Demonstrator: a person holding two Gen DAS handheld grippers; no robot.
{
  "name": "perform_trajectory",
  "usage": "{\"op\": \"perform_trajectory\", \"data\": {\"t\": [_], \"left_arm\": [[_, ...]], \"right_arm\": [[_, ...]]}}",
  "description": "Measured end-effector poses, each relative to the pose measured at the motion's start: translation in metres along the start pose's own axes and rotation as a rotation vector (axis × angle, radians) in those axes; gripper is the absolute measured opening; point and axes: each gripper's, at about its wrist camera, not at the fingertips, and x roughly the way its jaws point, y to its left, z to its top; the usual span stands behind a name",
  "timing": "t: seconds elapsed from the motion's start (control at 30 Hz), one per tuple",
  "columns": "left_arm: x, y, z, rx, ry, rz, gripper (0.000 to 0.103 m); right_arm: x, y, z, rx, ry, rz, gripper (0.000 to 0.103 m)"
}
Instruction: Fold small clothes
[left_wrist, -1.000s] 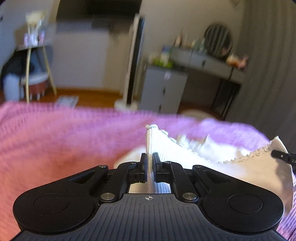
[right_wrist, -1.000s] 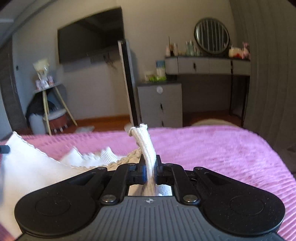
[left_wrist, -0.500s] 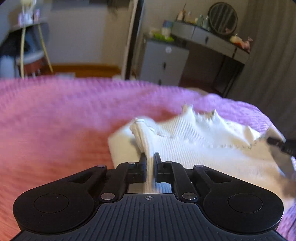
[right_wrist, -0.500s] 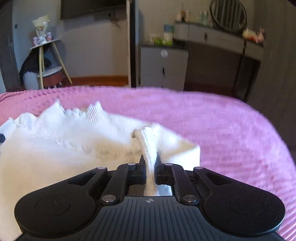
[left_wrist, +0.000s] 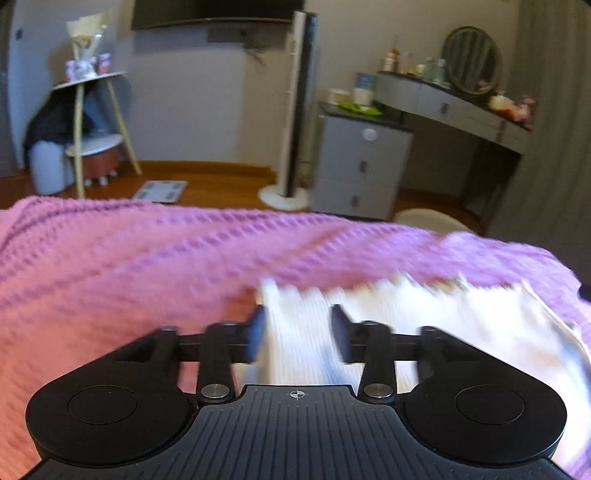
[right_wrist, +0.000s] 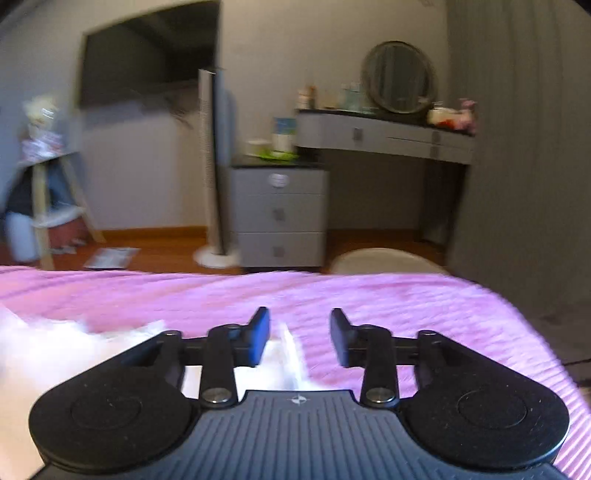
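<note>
A small white ribbed garment (left_wrist: 424, 317) lies folded on the pink bedspread (left_wrist: 129, 258). In the left wrist view my left gripper (left_wrist: 298, 334) hangs low over the garment's left end. Its jaws are opening, the cloth lies flat below the gap, and the pads do not press on it. In the right wrist view my right gripper (right_wrist: 299, 338) is over the right end of the white garment (right_wrist: 74, 350). Its jaws are opening too, and a loose edge of cloth sits just inside the left finger (right_wrist: 260, 334) without being pinched. Both views are blurred.
The pink bedspread (right_wrist: 406, 314) runs to the bed's far edge. Beyond it stand a grey drawer unit (right_wrist: 280, 214), a white tower fan (left_wrist: 295, 110), a vanity desk with a round mirror (right_wrist: 399, 77) and a grey curtain (right_wrist: 517, 147). A small tripod side table (left_wrist: 88, 110) is at the left.
Both grippers were shut on pinched ends of the white garment and carried it down onto the bedspread. Now both jaws have parted and the cloth has dropped flat.
</note>
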Motion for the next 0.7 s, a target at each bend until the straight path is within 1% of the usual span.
{"op": "perform_trajectory", "data": {"t": [0.03, 0.07, 0.1, 0.13, 0.17, 0.23, 0.27, 0.33, 0.4, 0.47, 0.5, 0.53, 0.57, 0.63, 0.7], "left_arm": [[-0.008, 0.001, -0.01, -0.008, 0.007, -0.012, 0.06], [-0.015, 0.004, -0.021, -0.018, 0.025, -0.041, 0.06], [-0.02, 0.004, -0.034, -0.021, 0.06, -0.066, 0.064], [-0.023, 0.004, -0.044, -0.024, 0.086, -0.062, 0.066], [-0.025, 0.002, -0.054, -0.021, 0.116, -0.054, 0.066], [-0.03, -0.003, -0.072, 0.011, 0.164, -0.046, 0.066], [-0.033, -0.004, -0.077, 0.01, 0.165, -0.037, 0.066], [-0.038, -0.003, -0.08, -0.018, 0.179, -0.041, 0.065], [-0.043, -0.004, -0.08, -0.043, 0.196, -0.038, 0.062], [-0.049, -0.004, -0.08, -0.048, 0.204, -0.038, 0.061], [-0.052, -0.005, -0.08, -0.044, 0.207, -0.045, 0.061], [-0.052, -0.006, -0.081, -0.036, 0.21, -0.046, 0.059], [-0.053, -0.008, -0.082, -0.026, 0.212, -0.045, 0.058], [-0.054, -0.01, -0.084, -0.006, 0.22, -0.045, 0.053], [-0.051, -0.01, -0.086, -0.003, 0.229, -0.046, 0.051]], "right_arm": [[-0.015, -0.004, -0.01, -0.002, 0.007, 0.034, 0.043], [-0.031, -0.007, -0.022, 0.002, 0.023, 0.054, 0.044], [-0.046, -0.012, -0.034, 0.015, 0.035, 0.075, 0.044], [-0.06, -0.017, -0.048, 0.035, 0.051, 0.103, 0.044], [-0.072, -0.021, -0.061, 0.05, 0.068, 0.112, 0.044], [-0.089, -0.028, -0.086, 0.063, 0.101, 0.103, 0.044], [-0.095, -0.03, -0.096, 0.066, 0.119, 0.098, 0.044], [-0.097, -0.034, -0.11, 0.088, 0.159, 0.085, 0.043], [-0.096, -0.038, -0.115, 0.123, 0.185, 0.109, 0.041], [-0.095, -0.036, -0.115, 0.114, 0.199, 0.116, 0.023], [-0.094, -0.036, -0.114, 0.114, 0.205, 0.113, 0.02], [-0.094, -0.035, -0.113, 0.125, 0.21, 0.12, 0.014], [-0.094, -0.035, -0.111, 0.138, 0.211, 0.132, 0.011], [-0.089, -0.032, -0.106, 0.147, 0.216, 0.128, 0.01], [-0.089, -0.029, -0.103, 0.144, 0.215, 0.12, 0.009]]}}
